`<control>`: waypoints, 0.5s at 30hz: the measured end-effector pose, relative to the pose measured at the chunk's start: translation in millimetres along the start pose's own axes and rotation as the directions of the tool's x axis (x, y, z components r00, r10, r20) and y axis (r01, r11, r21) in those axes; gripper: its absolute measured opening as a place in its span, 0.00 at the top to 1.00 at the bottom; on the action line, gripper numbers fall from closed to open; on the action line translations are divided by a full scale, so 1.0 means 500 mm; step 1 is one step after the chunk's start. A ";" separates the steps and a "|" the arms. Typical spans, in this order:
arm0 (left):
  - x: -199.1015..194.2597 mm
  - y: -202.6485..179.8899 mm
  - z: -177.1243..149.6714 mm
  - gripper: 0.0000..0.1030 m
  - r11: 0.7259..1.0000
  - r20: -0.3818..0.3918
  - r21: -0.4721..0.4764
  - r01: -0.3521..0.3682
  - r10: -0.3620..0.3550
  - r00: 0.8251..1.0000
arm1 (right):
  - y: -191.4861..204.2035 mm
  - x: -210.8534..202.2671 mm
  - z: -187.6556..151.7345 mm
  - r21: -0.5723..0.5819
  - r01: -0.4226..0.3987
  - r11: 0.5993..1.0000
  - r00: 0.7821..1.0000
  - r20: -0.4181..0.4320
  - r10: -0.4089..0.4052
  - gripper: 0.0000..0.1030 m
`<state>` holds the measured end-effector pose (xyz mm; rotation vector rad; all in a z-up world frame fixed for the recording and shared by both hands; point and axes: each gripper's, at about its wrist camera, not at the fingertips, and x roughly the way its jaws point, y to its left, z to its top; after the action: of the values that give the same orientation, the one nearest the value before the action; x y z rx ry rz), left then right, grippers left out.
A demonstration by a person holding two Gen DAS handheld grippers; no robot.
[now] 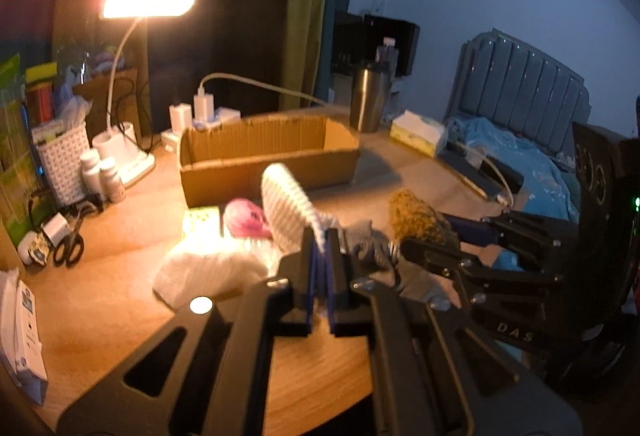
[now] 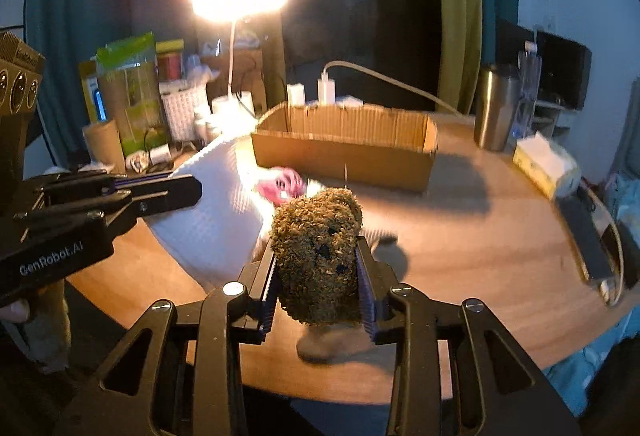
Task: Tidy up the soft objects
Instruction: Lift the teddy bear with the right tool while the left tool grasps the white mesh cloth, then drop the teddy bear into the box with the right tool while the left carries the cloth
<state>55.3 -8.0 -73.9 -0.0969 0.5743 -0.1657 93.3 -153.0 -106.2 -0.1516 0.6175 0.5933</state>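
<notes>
My left gripper [image 1: 320,240] is shut on a white ribbed cloth [image 1: 286,198], lifted above the table; the cloth also shows in the right wrist view [image 2: 212,212]. My right gripper [image 2: 316,260] is shut on a brown fuzzy plush [image 2: 318,256], held above the table; it shows in the left wrist view [image 1: 418,218] too. An open cardboard box [image 1: 268,156] stands behind them, also in the right wrist view [image 2: 344,152]. A pink soft item [image 1: 244,218], a white cloth [image 1: 208,272] and a grey sock [image 1: 368,240] lie on the table.
A lit desk lamp [image 1: 148,2], white basket [image 1: 66,160], bottles [image 1: 104,172] and scissors [image 1: 70,246] crowd the left. A steel tumbler [image 1: 368,98] and tissue box [image 1: 418,132] stand to the right of the box. A bed [image 1: 520,148] lies beyond the table edge.
</notes>
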 end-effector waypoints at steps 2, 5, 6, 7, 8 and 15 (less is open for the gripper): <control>-0.007 0.002 0.018 0.97 1.000 0.024 0.008 -0.002 0.002 1.000 | 0.001 -0.005 0.021 -0.007 0.003 1.000 1.000 0.017 -0.003 0.65; -0.015 0.006 0.044 0.97 1.000 0.056 0.025 -0.011 0.010 0.998 | -0.001 -0.011 0.052 -0.012 0.013 1.000 0.999 0.045 -0.012 0.65; -0.016 0.007 0.051 0.97 0.999 0.064 0.029 -0.014 0.012 0.998 | -0.002 -0.014 0.061 -0.012 0.016 1.000 0.998 0.055 -0.016 0.65; -0.017 0.009 0.058 0.97 0.999 0.071 0.032 -0.016 0.014 0.997 | -0.004 -0.016 0.067 -0.012 0.018 1.000 0.998 0.060 -0.017 0.65; -0.018 0.011 0.066 0.97 0.999 0.078 0.034 -0.018 0.016 0.997 | -0.006 -0.018 0.074 -0.012 0.020 1.000 0.998 0.068 -0.019 0.65; -0.022 0.017 0.105 0.97 0.998 0.113 0.047 -0.030 0.024 0.993 | -0.022 -0.019 0.115 -0.013 0.033 0.999 0.995 0.095 -0.032 0.65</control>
<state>76.1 4.8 -25.6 -0.0508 0.4586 -0.1467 121.8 -149.0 -54.3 -0.1464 0.5182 0.5706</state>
